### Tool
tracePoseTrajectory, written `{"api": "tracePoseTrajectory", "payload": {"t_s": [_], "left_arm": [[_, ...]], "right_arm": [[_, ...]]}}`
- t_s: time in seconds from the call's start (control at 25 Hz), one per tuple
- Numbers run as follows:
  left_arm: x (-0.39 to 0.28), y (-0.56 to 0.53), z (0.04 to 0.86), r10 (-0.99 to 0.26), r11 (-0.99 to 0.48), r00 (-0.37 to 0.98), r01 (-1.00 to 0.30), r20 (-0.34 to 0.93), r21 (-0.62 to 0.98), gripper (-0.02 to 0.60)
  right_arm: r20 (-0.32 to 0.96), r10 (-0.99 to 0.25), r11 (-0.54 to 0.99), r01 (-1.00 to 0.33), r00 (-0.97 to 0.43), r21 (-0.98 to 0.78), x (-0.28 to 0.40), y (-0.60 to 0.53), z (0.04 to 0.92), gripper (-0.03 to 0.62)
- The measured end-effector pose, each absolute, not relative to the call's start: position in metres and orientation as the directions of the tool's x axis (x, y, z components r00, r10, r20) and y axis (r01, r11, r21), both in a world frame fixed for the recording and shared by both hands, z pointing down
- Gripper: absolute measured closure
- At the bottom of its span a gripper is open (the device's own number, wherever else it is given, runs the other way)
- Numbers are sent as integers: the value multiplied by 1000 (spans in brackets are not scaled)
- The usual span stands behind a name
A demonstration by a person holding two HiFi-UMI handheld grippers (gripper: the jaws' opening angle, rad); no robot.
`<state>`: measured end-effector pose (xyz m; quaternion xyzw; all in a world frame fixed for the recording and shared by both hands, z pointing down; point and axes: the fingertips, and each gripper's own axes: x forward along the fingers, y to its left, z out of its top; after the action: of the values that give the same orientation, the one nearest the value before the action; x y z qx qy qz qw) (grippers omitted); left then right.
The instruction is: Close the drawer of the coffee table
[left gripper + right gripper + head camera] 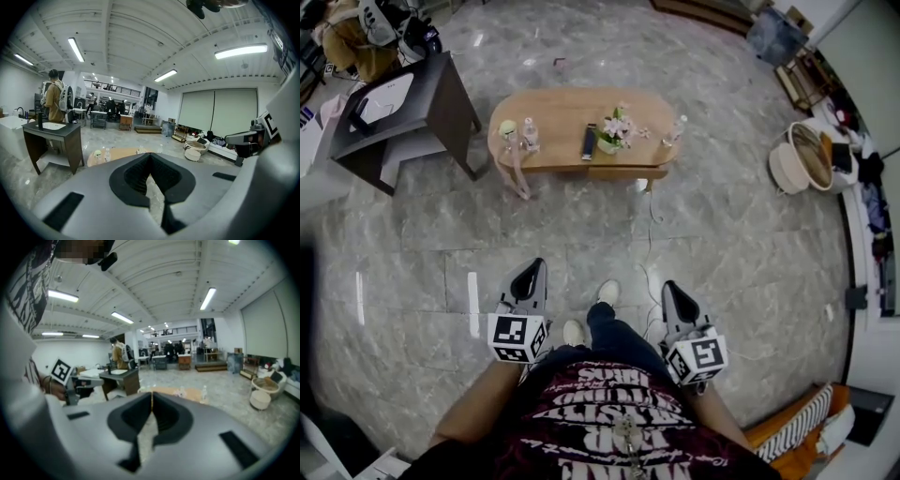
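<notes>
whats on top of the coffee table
On the coffee table stand a potted flower, a dark flat item, a pale green round thing beside a clear bottle, and a second bottle. The tabletop covers whatever lies under it.

"What sort of place is this?"

"A big open hall set up as a test lab or showroom, not a real home. It has a white ribbed ceiling [140,42], long tube lights [240,50] and a railed upper gallery [112,86] at the back."

"And the furniture?"

"Household pieces stand loose on a glossy grey stone-tile floor [581,244]: an oval light-wood coffee table [562,117], a dark washstand with a white basin [441,94] and round woven baskets [806,155]. A person with a backpack [56,101] stands beyond."
</notes>
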<state>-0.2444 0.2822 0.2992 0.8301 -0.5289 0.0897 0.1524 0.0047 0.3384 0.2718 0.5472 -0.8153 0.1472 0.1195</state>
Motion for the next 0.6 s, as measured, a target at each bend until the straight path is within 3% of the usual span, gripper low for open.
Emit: {"api": "tracePoseTrajectory", "payload": {"t_s": [0.6], "left_arm": [[-175,167,280,-855,-412,415,-908,310,77,560]], "right_arm": [[293,-871,356,-918,-393,-173,83,220,272,560]]}}
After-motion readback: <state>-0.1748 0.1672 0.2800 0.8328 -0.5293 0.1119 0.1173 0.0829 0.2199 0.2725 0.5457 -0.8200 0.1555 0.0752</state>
